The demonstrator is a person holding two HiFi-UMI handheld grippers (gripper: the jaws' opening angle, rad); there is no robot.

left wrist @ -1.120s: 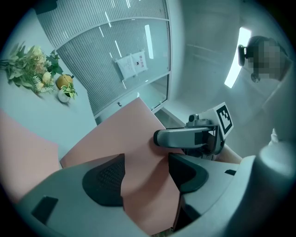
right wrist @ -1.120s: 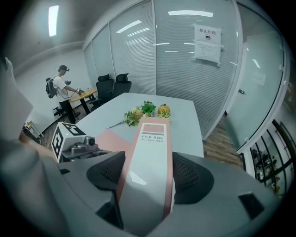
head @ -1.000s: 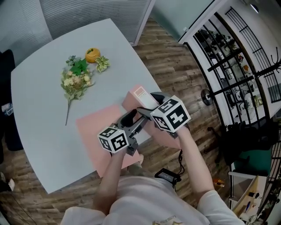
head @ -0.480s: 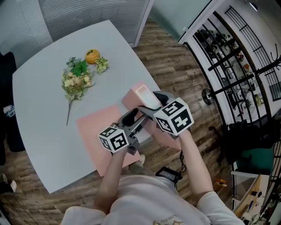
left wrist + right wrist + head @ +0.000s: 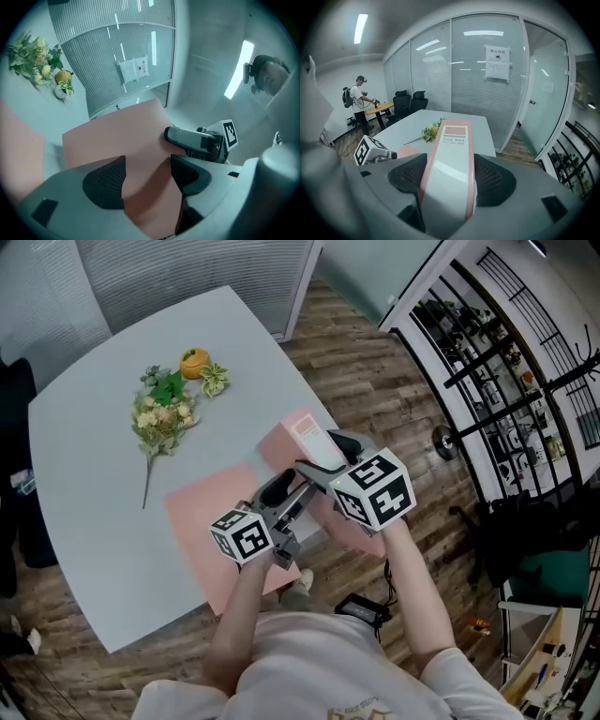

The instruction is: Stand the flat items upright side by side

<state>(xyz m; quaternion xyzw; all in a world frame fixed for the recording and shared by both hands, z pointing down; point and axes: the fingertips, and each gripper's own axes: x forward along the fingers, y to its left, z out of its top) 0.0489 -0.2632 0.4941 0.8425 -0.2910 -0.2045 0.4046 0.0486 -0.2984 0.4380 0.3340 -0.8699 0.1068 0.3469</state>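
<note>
pink folder point(image 5: 202, 521) lies beside the clamped file box point(image 5: 449, 173), flowers point(image 5: 161, 413) beyond.

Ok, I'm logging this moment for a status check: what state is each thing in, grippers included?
left gripper: shut on the file box's pink side.
right gripper: shut across the file box's labelled spine.
file box: held by both grippers, near the table edge.
pink folder: lying flat on the table.
bouquet: lying on its side.
orange: resting beside the bouquet.
</note>
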